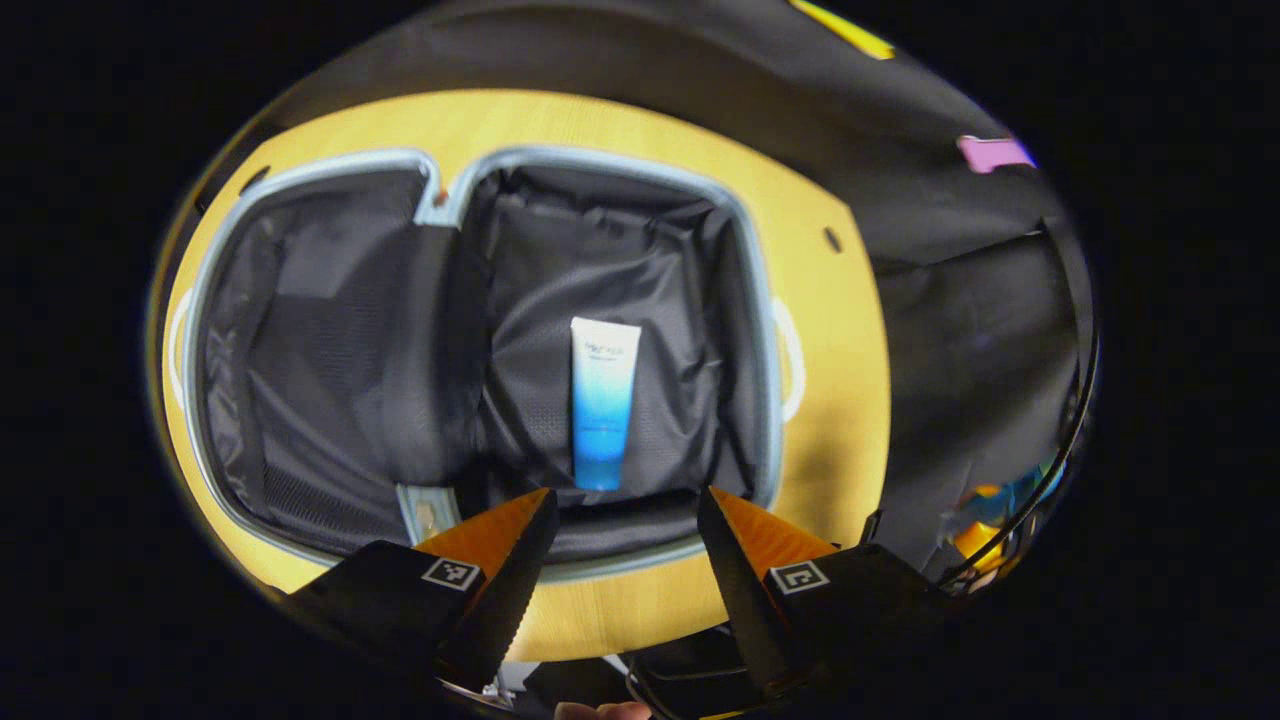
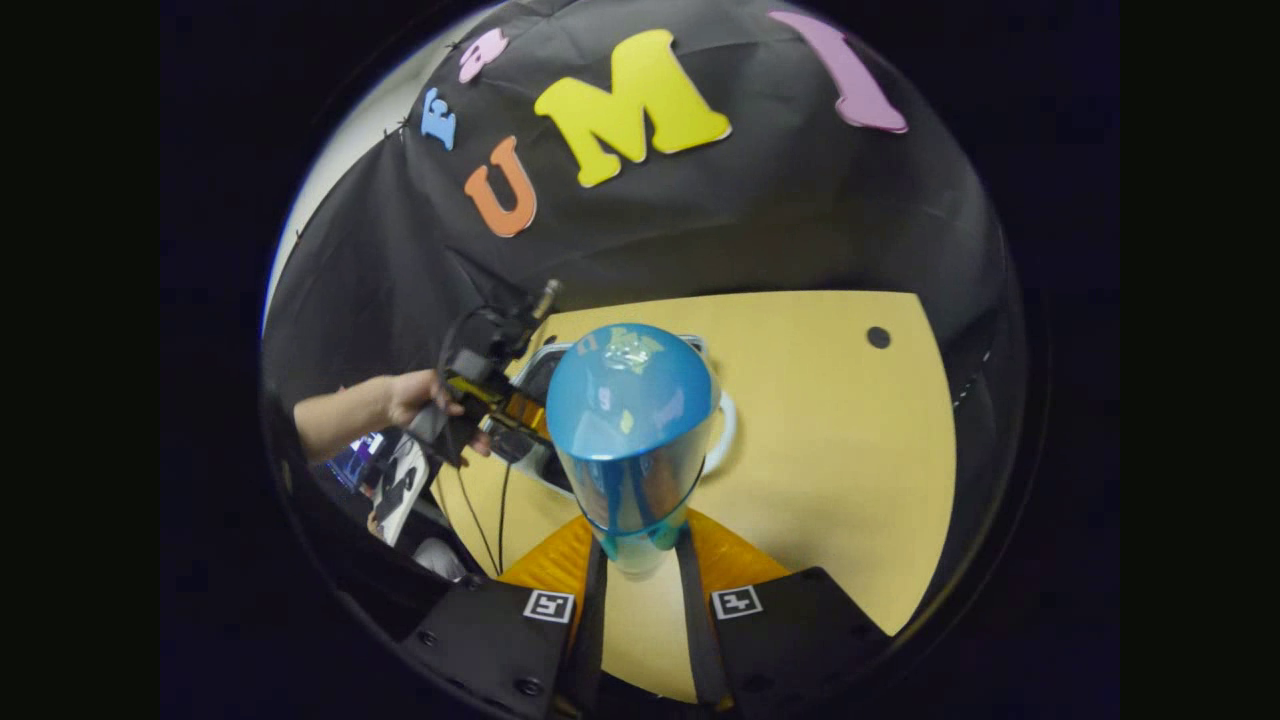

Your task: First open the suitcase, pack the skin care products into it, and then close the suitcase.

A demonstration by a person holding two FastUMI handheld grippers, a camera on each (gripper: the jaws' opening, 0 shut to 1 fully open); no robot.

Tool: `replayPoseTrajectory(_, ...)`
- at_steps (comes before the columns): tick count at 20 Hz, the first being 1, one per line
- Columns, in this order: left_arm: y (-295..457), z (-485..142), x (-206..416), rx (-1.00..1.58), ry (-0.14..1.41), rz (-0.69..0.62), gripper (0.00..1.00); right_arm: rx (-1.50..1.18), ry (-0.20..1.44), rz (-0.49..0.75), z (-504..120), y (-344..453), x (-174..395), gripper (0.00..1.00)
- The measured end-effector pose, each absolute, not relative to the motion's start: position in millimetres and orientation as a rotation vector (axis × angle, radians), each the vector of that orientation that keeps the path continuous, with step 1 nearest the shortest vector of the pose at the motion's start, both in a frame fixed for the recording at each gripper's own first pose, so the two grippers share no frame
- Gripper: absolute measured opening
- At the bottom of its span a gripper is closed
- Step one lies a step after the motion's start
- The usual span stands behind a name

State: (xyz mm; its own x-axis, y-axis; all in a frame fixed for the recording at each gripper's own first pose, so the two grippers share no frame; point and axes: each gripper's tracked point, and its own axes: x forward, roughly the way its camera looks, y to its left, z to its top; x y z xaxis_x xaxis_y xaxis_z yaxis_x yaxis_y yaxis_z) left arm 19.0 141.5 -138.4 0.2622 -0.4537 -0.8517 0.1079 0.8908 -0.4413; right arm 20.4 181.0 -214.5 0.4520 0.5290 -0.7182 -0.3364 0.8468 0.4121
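While the suitcase (image 1: 480,360) lies open on the worktop (image 1: 830,400), the left gripper view has one tube (image 1: 603,400) already in its right half, and the left gripper (image 1: 625,520) spread and empty above it. From the right gripper view, the right gripper (image 2: 640,555) pinches a blue bottle (image 2: 630,430) near the suitcase (image 2: 545,380); packing it and closing remain

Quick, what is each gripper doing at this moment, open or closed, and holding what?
Left gripper: open, holding nothing, above the open suitcase.
Right gripper: closed on a blue bottle.
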Motion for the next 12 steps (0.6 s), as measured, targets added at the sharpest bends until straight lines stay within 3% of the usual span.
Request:
replayPoseTrajectory(3,165,-57,-19,-0.342,0.955,-0.326,0.92,0.204,1.108,0.556,-245,235,52,0.33)
replayPoseTrajectory(5,183,-32,-44,-0.363,0.766,-0.271,0.92,0.165,1.236,0.534,-287,259,62,0.30)
replayPoseTrajectory(6,195,-29,-58,-0.367,0.703,-0.227,0.91,0.169,1.308,0.517,-303,270,69,0.33)
replayPoseTrajectory(9,233,1,-115,-0.411,0.571,-0.080,0.92,0.183,1.495,0.420,-355,293,73,0.33)
replayPoseTrajectory(12,253,-2,-169,-0.473,0.542,0.000,0.92,0.137,1.638,0.305,-396,301,72,0.33)
